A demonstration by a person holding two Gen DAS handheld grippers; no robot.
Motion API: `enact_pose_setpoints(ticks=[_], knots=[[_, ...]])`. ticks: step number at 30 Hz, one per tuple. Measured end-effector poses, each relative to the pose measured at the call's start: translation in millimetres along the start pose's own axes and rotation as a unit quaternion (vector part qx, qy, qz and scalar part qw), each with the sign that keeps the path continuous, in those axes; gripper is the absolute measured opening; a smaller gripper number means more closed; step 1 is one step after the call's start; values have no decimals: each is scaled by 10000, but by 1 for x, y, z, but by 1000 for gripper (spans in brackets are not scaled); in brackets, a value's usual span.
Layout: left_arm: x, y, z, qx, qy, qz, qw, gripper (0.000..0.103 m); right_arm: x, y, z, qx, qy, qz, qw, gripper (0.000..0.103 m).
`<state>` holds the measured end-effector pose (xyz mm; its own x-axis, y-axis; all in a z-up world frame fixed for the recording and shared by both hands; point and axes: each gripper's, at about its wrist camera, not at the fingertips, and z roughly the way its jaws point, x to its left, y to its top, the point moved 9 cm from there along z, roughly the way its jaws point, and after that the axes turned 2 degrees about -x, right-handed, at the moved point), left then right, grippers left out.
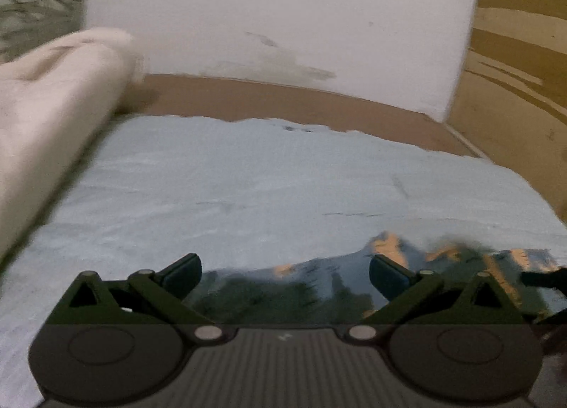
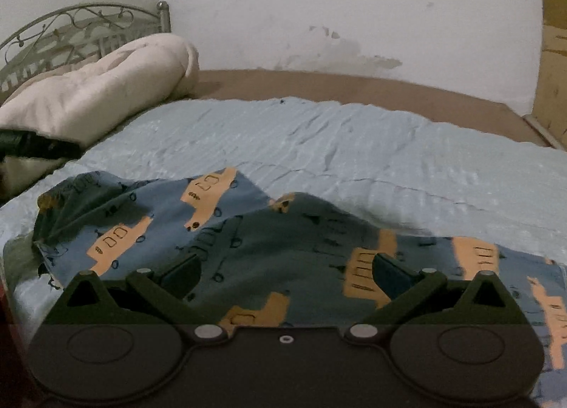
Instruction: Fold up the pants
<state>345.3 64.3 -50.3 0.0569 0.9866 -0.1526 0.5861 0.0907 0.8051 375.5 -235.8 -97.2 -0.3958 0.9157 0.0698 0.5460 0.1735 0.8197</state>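
Both claws, left gripper [image 1: 285, 275] and right gripper [image 2: 285, 275], gape empty over the rumpled pants [image 2: 226, 230] (near the bedspread's [image 2: 354, 145] front edge); pinching one layer could skew the fold.

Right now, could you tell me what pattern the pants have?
Blue pants printed with orange vehicles outlined in dark lines, clearest in the right wrist view.

Likely bedroom: bed [image 2: 354, 145], metal headboard [image 2: 71, 25].

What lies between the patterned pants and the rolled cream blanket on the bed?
In the right wrist view, only the light blue bedsheet lies between the pants and the cream blanket. A dark object at the left edge is too unclear to name.
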Motion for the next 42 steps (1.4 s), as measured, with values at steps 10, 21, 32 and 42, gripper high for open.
enact_pose_setpoints(ticks=[10,21,32,42], knots=[[-76,6,105,720,-1271,663,9870,97,-17,-20,8,92,-48,326,9994,102],[-84,-6,154,1417,-1338,636,9788,9,-20,-30,11,90,-47,434,9990,102],[-87,-2,149,1003,-783,979,9870,7,-22,-33,9,74,-156,507,9986,102],[-86,0,94,404,-511,1180,9909,94,-47,-35,-20,-118,-629,943,9935,102]])
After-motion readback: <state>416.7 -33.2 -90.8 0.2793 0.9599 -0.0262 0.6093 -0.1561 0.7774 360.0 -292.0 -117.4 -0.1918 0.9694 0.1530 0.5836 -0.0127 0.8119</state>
